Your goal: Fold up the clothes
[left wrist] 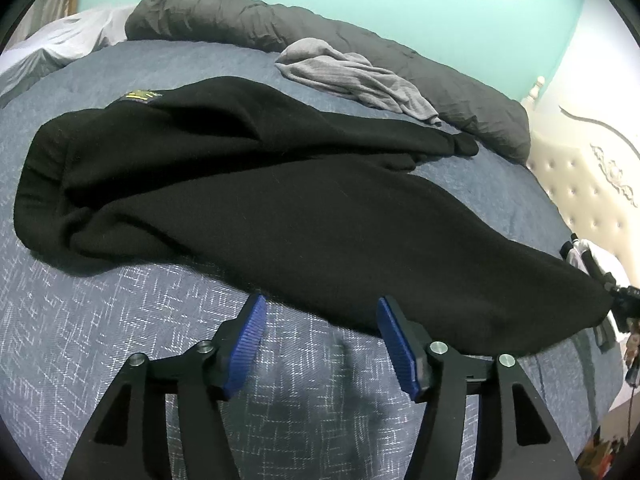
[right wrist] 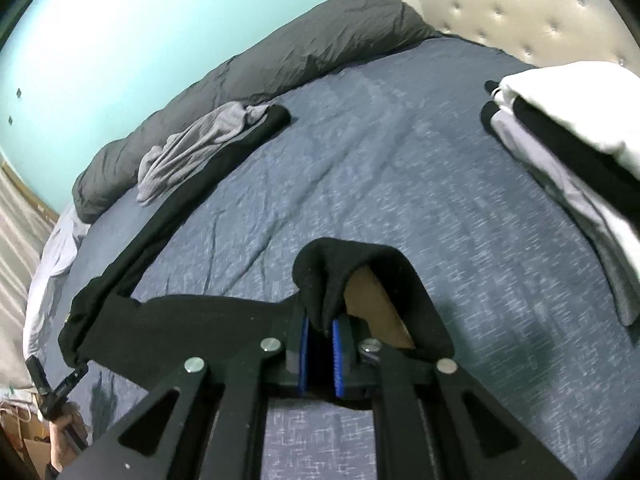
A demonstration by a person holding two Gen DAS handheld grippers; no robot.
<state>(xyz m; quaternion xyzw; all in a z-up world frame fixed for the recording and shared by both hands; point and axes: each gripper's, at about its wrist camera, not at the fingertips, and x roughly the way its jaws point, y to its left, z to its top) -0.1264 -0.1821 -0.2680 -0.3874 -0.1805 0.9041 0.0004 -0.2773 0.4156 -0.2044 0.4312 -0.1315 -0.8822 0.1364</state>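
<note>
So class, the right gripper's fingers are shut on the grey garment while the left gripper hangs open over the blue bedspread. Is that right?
One slip: the right gripper is shut on the black garment, not the grey garment, as the right wrist view shows. The left gripper does hang open over the blue bedspread.

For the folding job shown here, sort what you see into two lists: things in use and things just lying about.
In use: black garment, right gripper shut on it, left gripper open.
Lying about: grey garment, dark duvet, folded pile.
</note>
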